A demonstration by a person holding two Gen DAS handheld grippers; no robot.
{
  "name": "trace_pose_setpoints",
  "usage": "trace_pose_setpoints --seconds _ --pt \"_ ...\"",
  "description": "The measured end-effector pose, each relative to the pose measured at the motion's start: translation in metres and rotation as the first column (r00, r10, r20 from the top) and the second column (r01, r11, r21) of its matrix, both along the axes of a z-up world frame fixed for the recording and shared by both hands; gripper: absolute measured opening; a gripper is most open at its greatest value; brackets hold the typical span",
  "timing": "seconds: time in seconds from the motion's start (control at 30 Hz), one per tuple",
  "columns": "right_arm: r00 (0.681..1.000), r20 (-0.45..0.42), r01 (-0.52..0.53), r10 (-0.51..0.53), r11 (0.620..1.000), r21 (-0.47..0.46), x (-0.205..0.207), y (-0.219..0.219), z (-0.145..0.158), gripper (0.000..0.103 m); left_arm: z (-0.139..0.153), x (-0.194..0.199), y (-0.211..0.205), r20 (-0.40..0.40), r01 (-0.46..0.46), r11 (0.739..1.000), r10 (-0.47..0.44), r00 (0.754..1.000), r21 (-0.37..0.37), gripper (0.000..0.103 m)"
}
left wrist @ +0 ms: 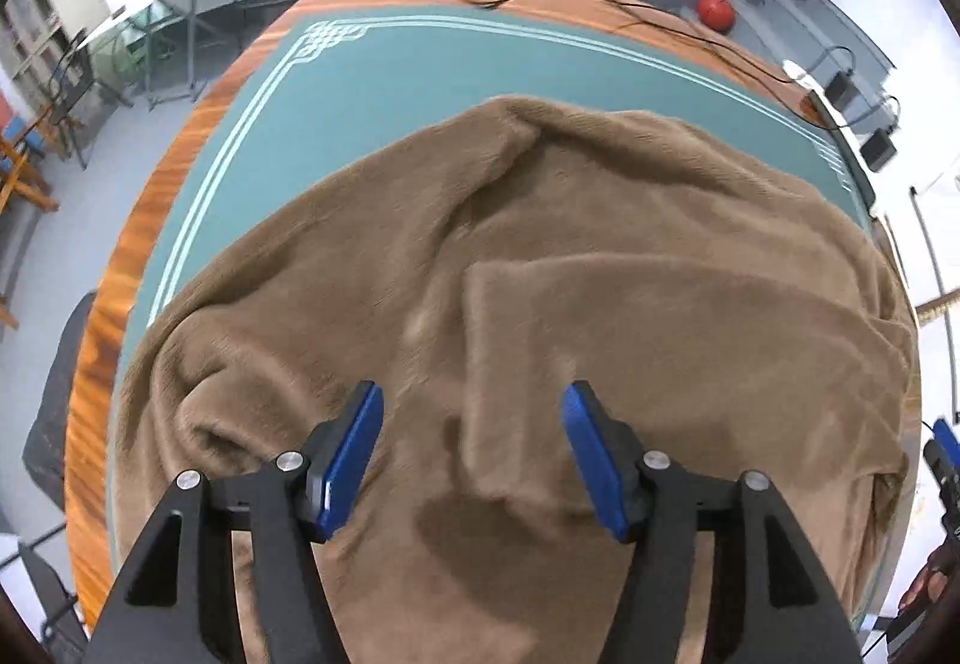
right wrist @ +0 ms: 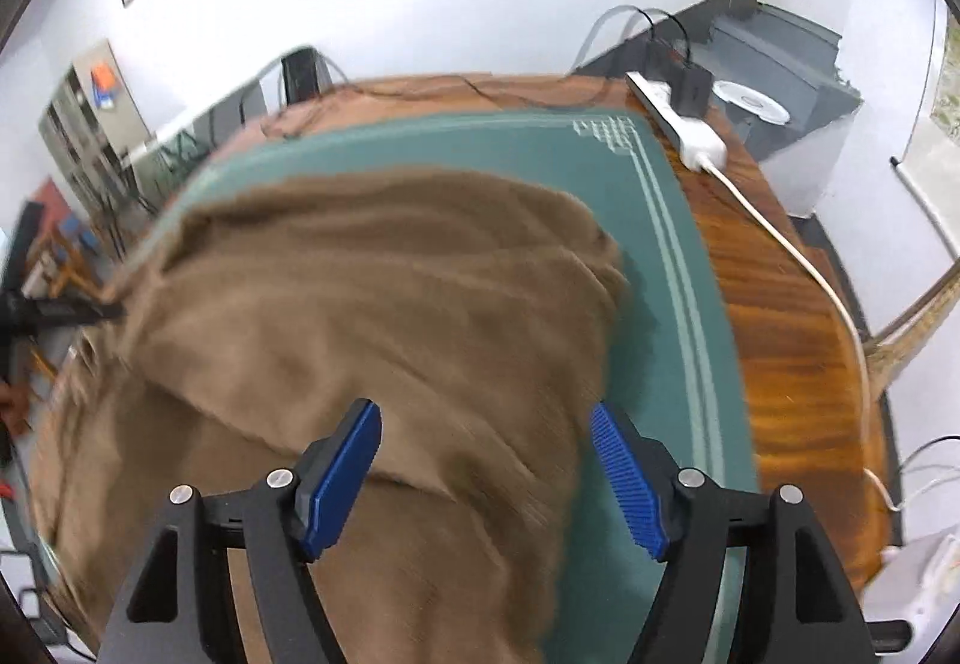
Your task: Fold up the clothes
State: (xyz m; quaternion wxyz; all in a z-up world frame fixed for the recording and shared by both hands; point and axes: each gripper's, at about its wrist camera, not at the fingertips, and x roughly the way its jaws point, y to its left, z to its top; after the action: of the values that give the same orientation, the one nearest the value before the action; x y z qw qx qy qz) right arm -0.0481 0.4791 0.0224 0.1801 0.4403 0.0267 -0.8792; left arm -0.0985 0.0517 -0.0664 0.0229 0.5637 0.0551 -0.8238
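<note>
Both grippers empty, jaws apart, over brown garment (left wrist: 540, 274). Left gripper (left wrist: 472, 454) centred over cloth; right gripper (right wrist: 486, 469) straddles its right-hand edge at lower centre, nearer that edge.

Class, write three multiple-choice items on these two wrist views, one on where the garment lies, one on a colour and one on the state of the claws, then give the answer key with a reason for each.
1. Where does the brown garment lie?
A. On the green mat
B. On the floor
C. Over a chair

2. What colour are the pads on the claw fingers?
A. Red
B. Blue
C. Yellow

3. What state are the left claw and the right claw in?
A. Both shut on cloth
B. One open, one shut
C. Both open, holding nothing

Key:
1 A, the green mat shows around the cloth's far edges.
2 B, the pads are plainly blue in both views.
3 C, each claw's fingers stand wide apart above the cloth.
</note>
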Motion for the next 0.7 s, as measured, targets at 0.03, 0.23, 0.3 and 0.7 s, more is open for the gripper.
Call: trace_pose_setpoints --seconds 0.03,0.23,0.3,0.7 --pt "1.0 -0.01 -0.004 0.004 1.0 -0.014 -0.003 -0.007 0.003 0.075 0.004 -0.003 0.012 0.002 0.019 1.0 -0.019 1.0 -0.002 0.07" --pt "0.994 0.1 -0.051 0.047 0.998 0.037 -0.018 -0.049 -0.035 0.075 -0.033 -0.041 0.029 0.068 0.054 0.998 -0.053 0.996 -0.021 0.07" --pt "0.986 0.161 -0.058 0.046 0.996 0.068 -0.019 -0.05 -0.058 0.075 -0.043 -0.042 0.026 0.087 0.047 0.999 -0.046 0.995 -0.012 0.072" --pt "0.985 0.166 -0.078 0.05 0.982 0.172 -0.013 -0.061 -0.068 0.082 -0.04 -0.034 0.017 0.073 -0.008 1.0 0.008 0.997 0.001 0.084"
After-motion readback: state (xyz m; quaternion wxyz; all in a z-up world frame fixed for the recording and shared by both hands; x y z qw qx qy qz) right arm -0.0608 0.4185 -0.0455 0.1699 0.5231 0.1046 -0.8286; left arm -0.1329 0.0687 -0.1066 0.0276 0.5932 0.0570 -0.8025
